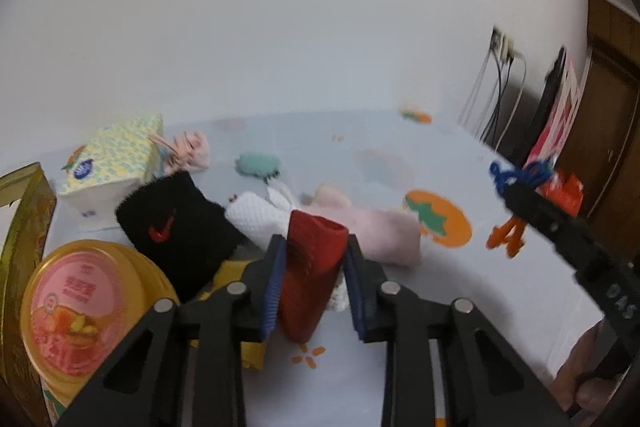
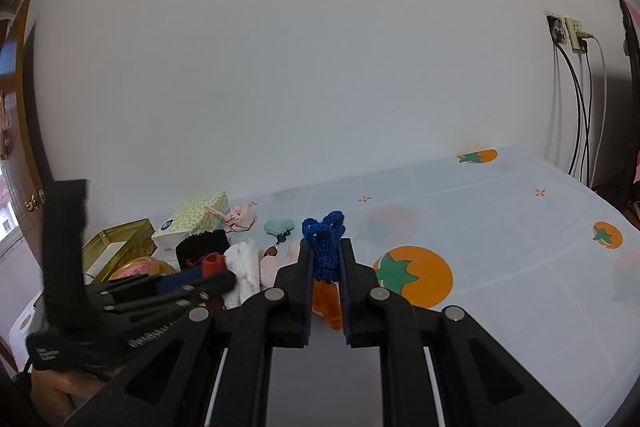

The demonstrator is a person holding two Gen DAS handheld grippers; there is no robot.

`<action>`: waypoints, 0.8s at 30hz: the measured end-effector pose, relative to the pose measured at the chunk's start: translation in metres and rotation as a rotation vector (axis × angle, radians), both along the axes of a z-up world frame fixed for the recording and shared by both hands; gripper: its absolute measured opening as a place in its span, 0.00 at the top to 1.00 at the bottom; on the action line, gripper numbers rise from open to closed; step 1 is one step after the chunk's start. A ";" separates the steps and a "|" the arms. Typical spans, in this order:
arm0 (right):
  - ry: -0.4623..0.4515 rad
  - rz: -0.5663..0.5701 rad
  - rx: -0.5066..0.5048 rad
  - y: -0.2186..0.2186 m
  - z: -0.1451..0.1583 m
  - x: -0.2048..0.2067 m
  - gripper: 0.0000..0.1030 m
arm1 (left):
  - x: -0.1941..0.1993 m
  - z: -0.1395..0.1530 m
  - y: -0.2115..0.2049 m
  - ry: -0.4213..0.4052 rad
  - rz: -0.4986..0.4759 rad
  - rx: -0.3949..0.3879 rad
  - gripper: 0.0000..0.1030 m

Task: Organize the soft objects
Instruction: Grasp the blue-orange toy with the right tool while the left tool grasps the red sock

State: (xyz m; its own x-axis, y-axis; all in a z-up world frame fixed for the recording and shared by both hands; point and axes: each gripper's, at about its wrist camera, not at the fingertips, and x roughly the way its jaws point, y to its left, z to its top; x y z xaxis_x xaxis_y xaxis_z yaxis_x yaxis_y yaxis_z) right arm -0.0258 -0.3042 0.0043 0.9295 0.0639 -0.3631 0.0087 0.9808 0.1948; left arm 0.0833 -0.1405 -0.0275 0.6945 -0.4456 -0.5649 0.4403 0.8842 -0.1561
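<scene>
Your left gripper [image 1: 314, 267], nearest the lens, is clamped on the red knit tube [image 1: 310, 267], jaws pressing its sides. Right gripper [image 2: 326, 267] is clenched on the blue-and-orange crochet piece [image 2: 323, 239], held off the table [image 2: 520, 227]. Risk: the tube's soft & ribbed, it could squirm out or drag the white cloth [image 1: 260, 223] w/ it, since the pile's packed tight. Black wristband [image 1: 176, 223] crowds the left, pink cloth [image 1: 380, 231] lies just behind, yellow tin [image 1: 80, 307] sits near left
</scene>
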 end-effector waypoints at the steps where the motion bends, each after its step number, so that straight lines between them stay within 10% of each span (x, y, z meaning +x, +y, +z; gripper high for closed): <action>1: 0.000 0.000 -0.001 0.000 0.000 0.001 0.88 | -0.001 0.002 0.004 -0.012 0.001 -0.014 0.73; 24: -0.049 -0.022 -0.033 0.006 0.001 -0.007 0.88 | -0.047 0.024 0.020 -0.255 -0.014 -0.065 0.75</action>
